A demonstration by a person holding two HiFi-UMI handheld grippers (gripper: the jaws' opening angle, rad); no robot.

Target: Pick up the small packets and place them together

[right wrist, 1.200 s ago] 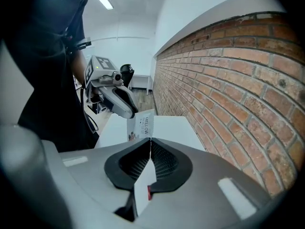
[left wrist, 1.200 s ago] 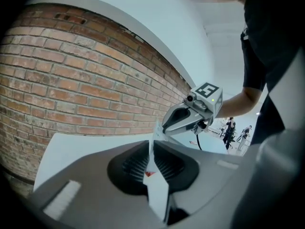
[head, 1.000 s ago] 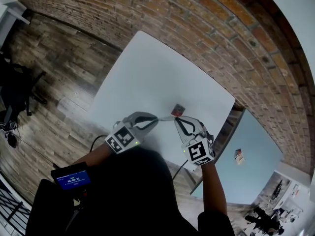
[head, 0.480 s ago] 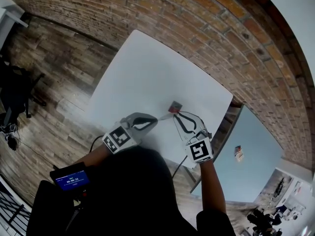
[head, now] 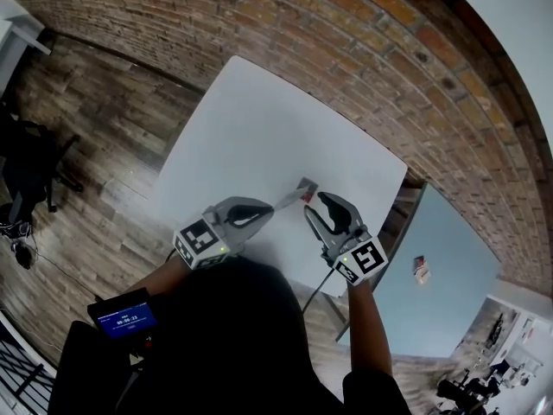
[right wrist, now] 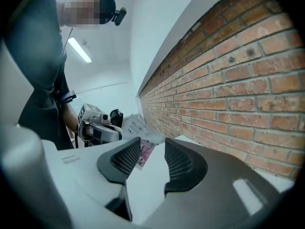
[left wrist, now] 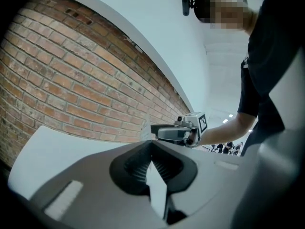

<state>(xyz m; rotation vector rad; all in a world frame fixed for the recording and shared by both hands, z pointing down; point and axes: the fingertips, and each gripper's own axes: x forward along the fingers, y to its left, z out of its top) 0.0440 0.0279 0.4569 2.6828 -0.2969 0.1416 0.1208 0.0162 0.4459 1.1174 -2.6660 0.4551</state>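
Note:
In the head view a small white and pink packet [head: 299, 193] hangs over the white table [head: 259, 119]. My left gripper [head: 271, 209] is shut on its near end. From the right gripper view the same packet [right wrist: 139, 133] shows printed letters, and the left gripper [right wrist: 110, 133] grips it at the left. My right gripper [head: 318, 208] stands just right of the packet, its jaws opening, nothing pressed between them. In the left gripper view the jaws [left wrist: 152, 149] are closed, the packet [left wrist: 144, 131] shows edge-on, and the right gripper [left wrist: 172, 133] is beyond.
A red brick wall [head: 363, 50] runs along the table's far side. A pale blue table [head: 449, 266] stands to the right. Wooden floor [head: 95, 137] lies to the left, with dark chairs [head: 26, 162] at the far left. A small screen [head: 125, 316] sits on the left forearm.
The right gripper has opened, let go of the packet and drawn back a little to the right. The left gripper keeps hold of the packet and has lifted it slightly.

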